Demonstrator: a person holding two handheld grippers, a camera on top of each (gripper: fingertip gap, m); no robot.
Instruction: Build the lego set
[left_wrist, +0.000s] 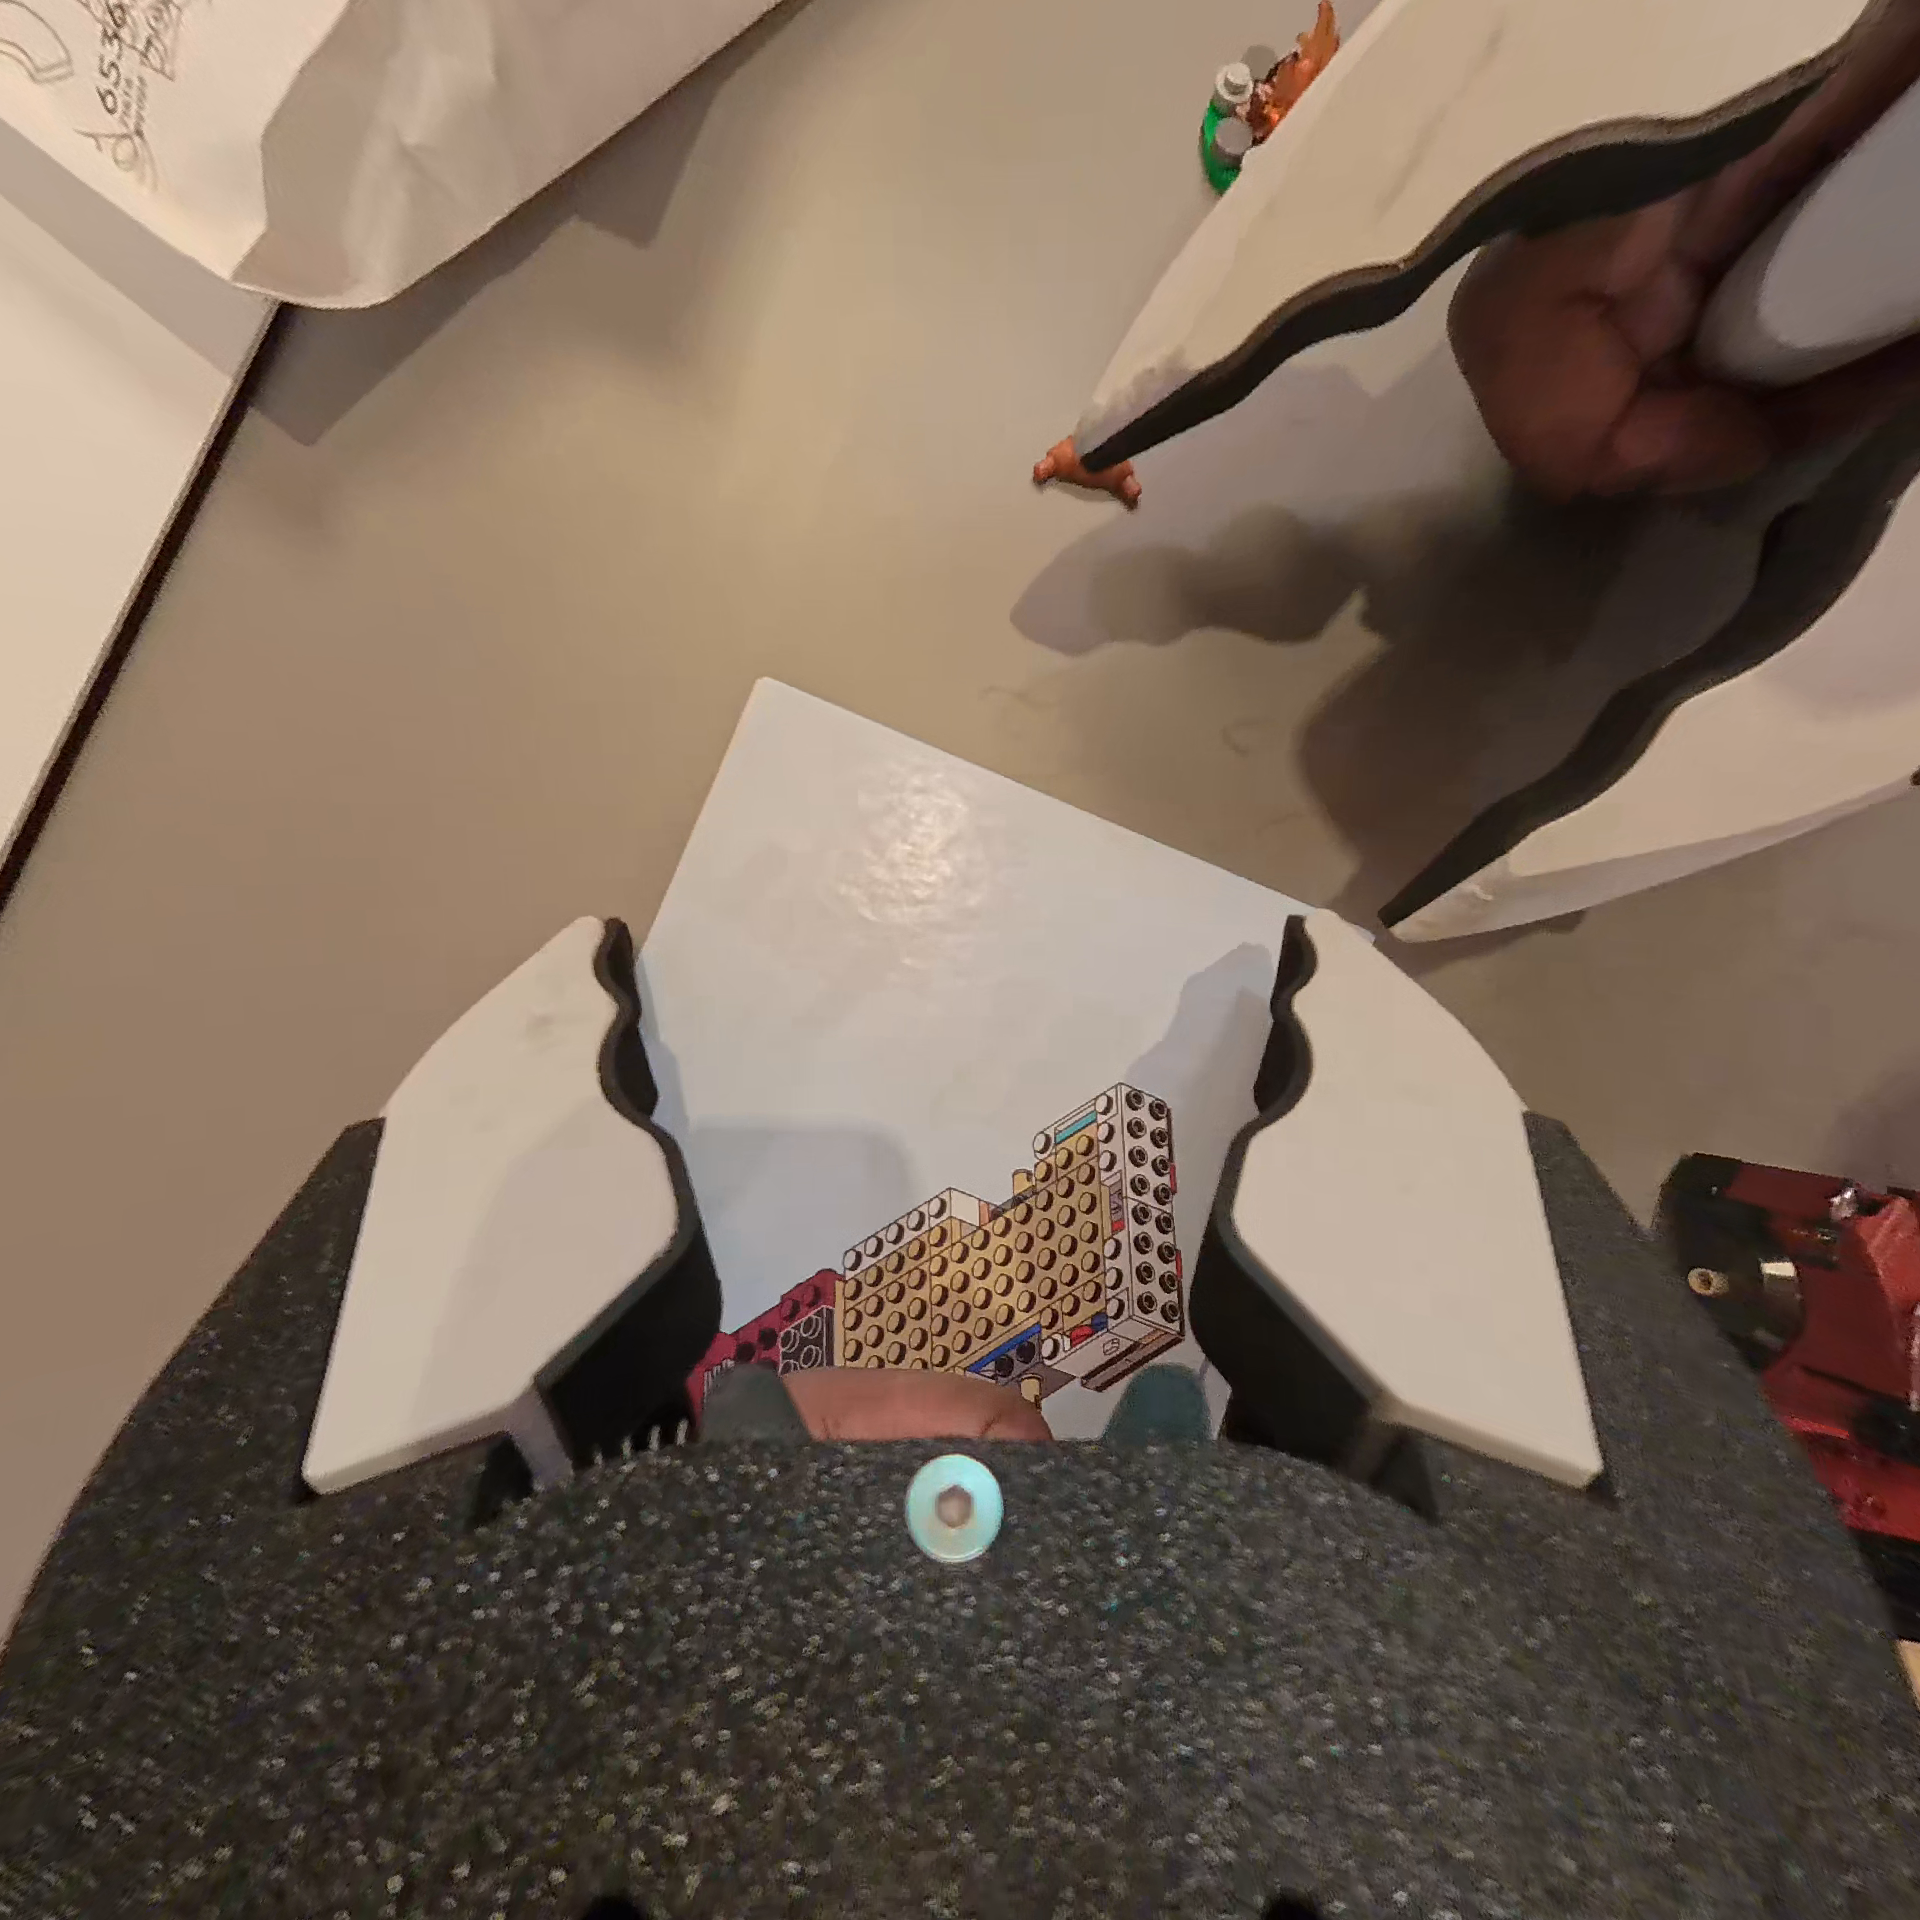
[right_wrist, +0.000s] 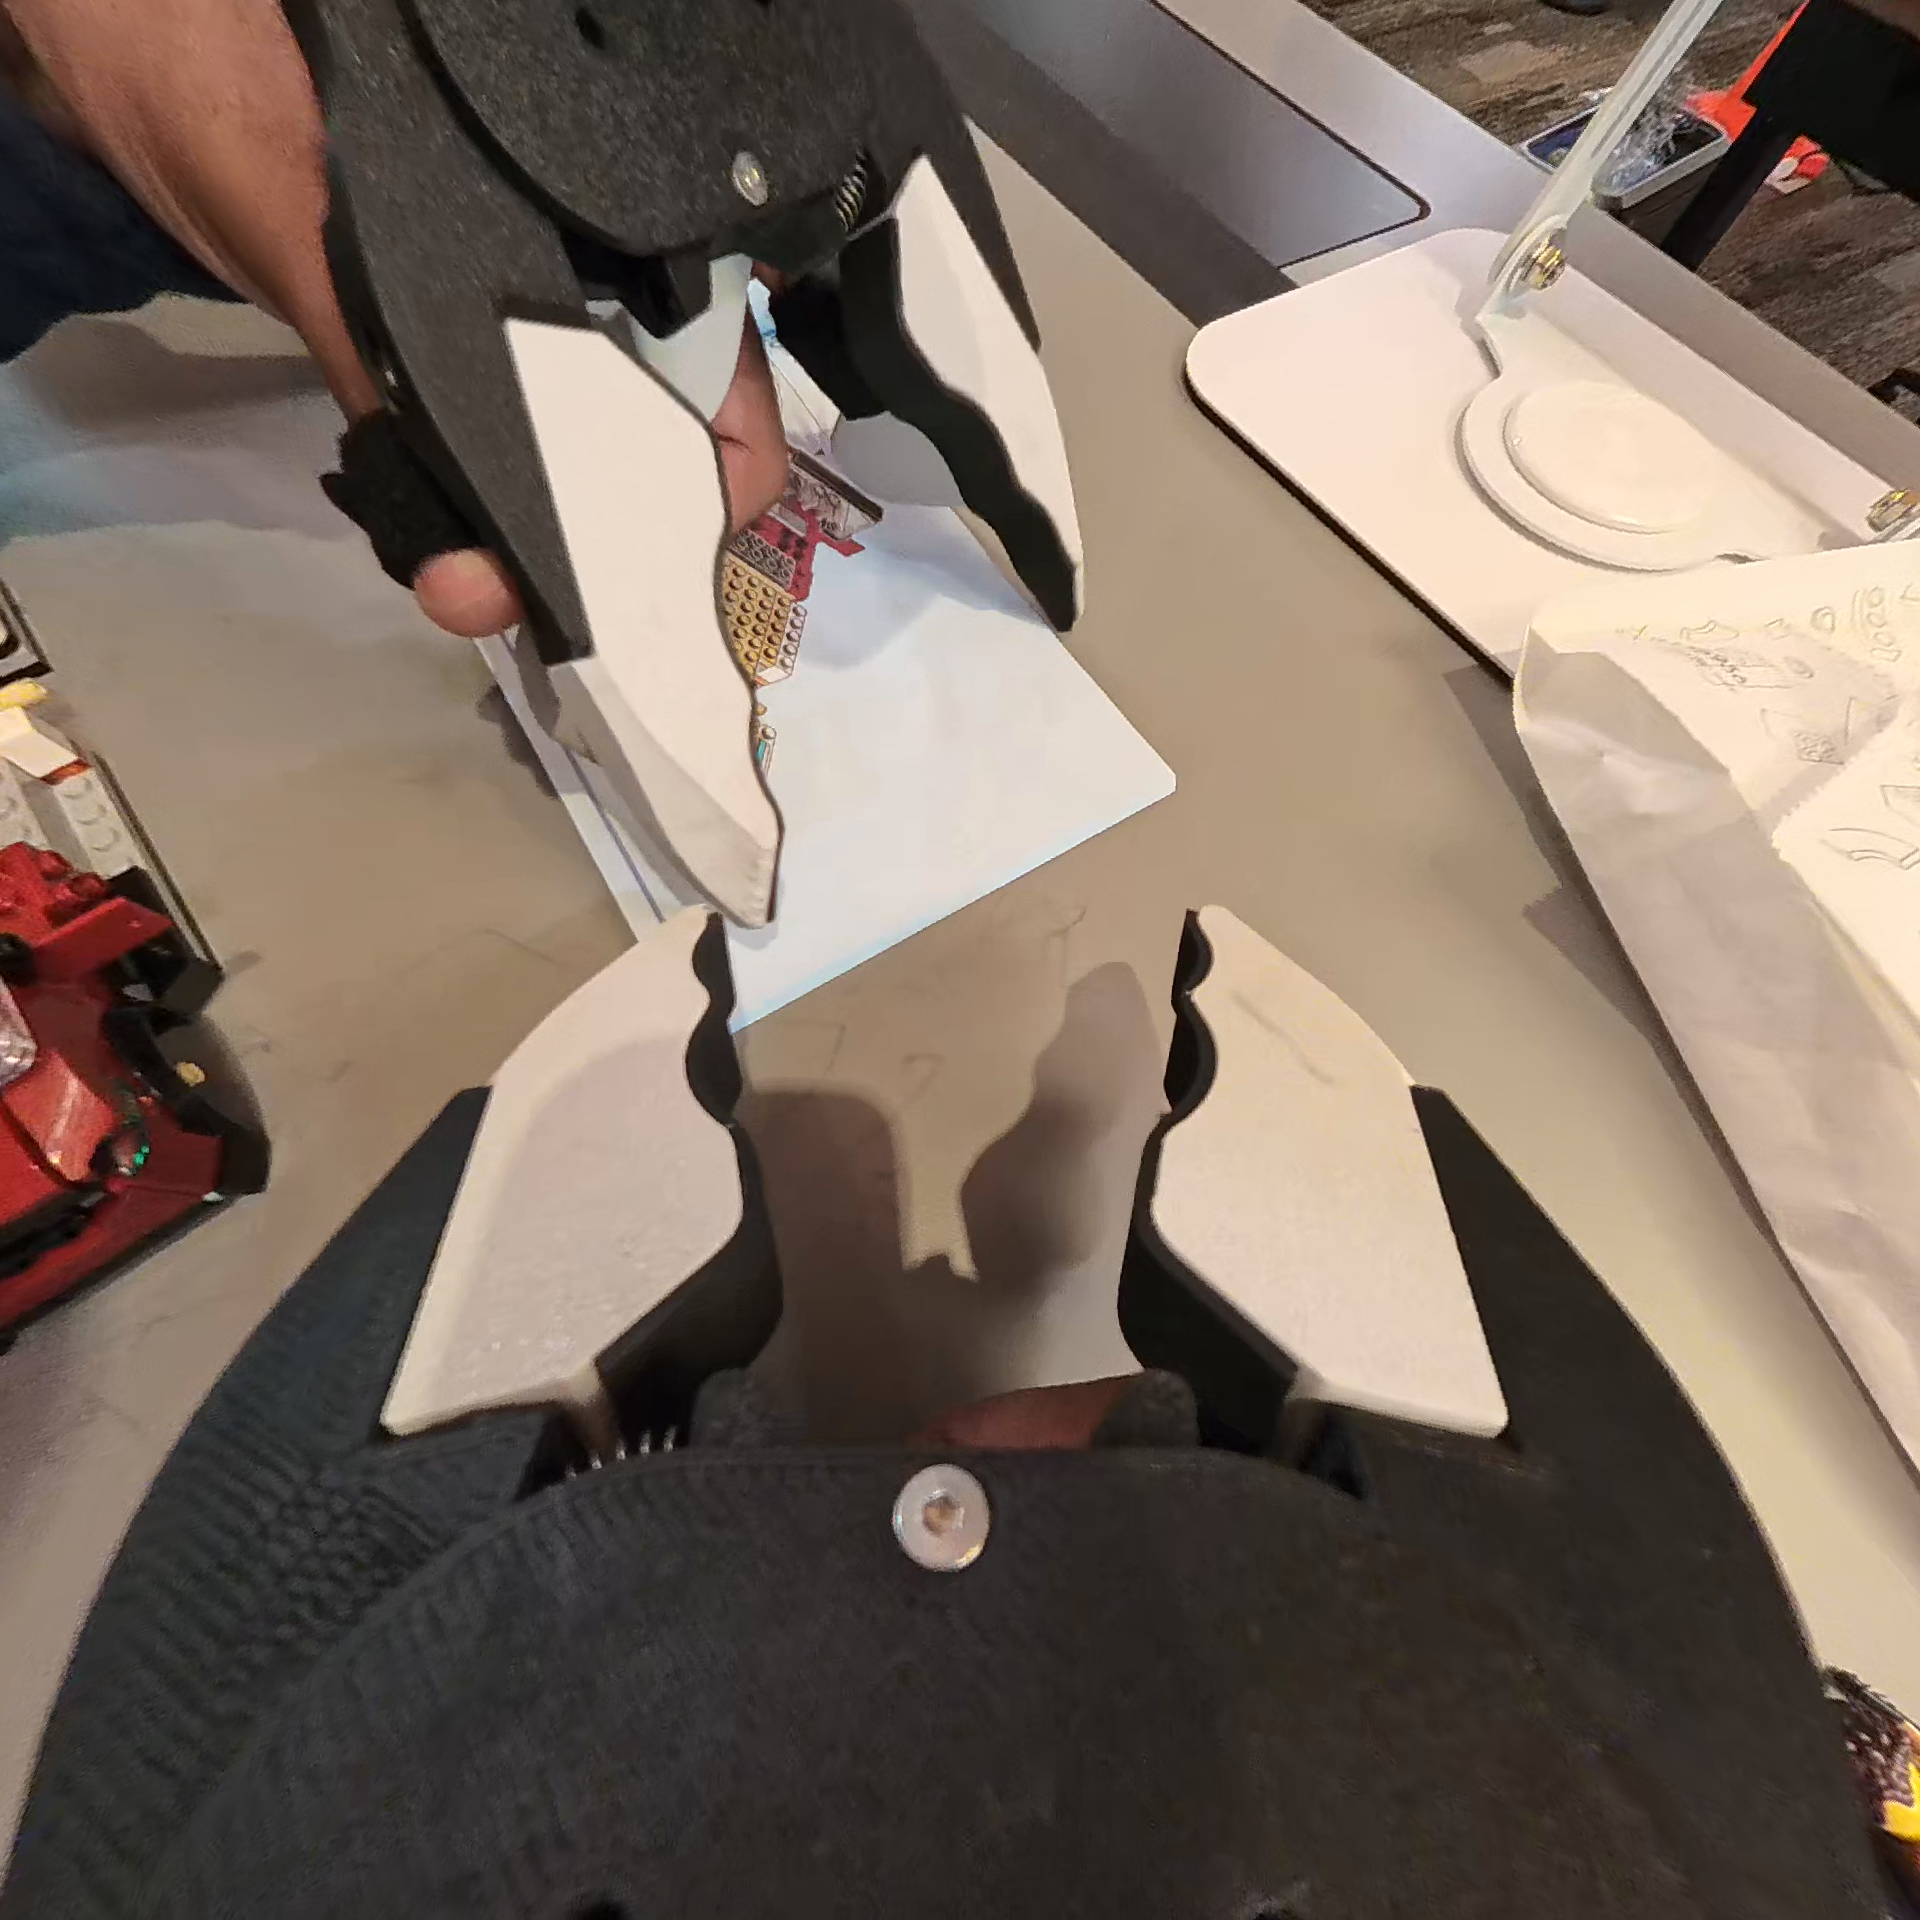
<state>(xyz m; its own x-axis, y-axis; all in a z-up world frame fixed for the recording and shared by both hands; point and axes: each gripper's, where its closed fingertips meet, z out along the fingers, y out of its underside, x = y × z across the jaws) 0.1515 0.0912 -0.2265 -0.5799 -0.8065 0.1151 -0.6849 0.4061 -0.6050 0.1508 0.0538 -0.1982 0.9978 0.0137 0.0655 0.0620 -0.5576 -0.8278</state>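
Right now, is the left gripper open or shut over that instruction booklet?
Open. The left gripper has its fingers spread wide above the booklet, which lies flat on the table, unpinched.

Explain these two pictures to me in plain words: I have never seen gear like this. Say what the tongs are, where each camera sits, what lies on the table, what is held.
There is no robot. A person holds a hand-squeezed two-finger gripper in each hand, and a camera on each looks forward along its fingers. The left gripper hangs open above a white instruction booklet showing a brick model. The right gripper is open over the bare grey table, beside the booklet's corner. Neither holds anything. Nearby lie a red brick model, paper bags, a white stand and small loose pieces.
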